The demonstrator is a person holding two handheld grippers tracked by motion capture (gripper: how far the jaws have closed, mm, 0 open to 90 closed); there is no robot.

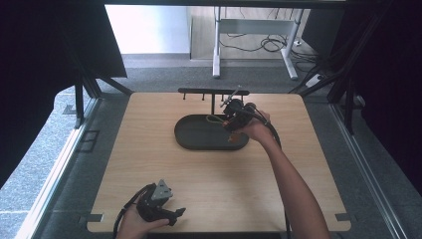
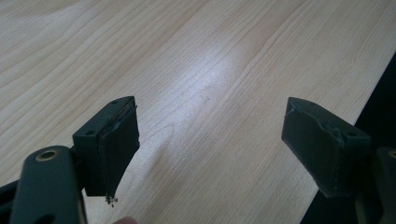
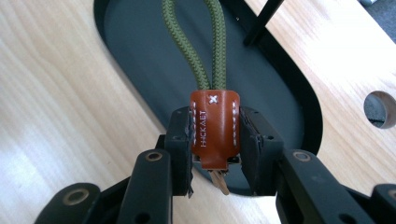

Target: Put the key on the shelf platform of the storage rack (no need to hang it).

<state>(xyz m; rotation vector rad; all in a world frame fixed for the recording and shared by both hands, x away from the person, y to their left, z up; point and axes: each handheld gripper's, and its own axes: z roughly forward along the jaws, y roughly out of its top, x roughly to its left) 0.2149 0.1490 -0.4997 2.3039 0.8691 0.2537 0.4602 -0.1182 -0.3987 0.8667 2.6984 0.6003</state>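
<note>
- The right gripper (image 3: 215, 140) has its jaws pressed on both sides of a brown leather key fob (image 3: 215, 128), holding it over the near end of a dark oval tray (image 3: 299, 107); the fob carries white stitching, a small white cross and stamped lettering
- A loop of green cord (image 3: 201, 60) runs up out of the fob's top, and a bit of metal pokes out below it, too little of it in sight to name
- The left gripper (image 2: 210, 149) has its jaws spread wide with nothing between them, over bare wood close to the table's edge
- In the high view the left gripper (image 1: 166, 209) sits at the near left corner of the table, well apart from the right gripper (image 1: 234, 117), which is over the right end of the tray
- The table (image 1: 149, 149) is pale wood with rounded corners and slots cut at its near edge; a round hole in the top shows in the right gripper view
- Around the table there is grey carpet, dark curtains at both sides, and farther back a white desk frame (image 1: 216, 55) with cables on a lighter floor
- The tray (image 1: 199, 137) sits at the middle of the table's far half, and its floor looks bare apart from the cord hanging over it
- A black rack with short pegs (image 1: 209, 92) stands at the tray's far side; the high view shows its whole bar, the right gripper view just a slanting black rod
- The fob's stitching and lettering are plain in the right gripper view; in the high view the green cord (image 1: 215, 119) is a thin loop beside the gripper
</note>
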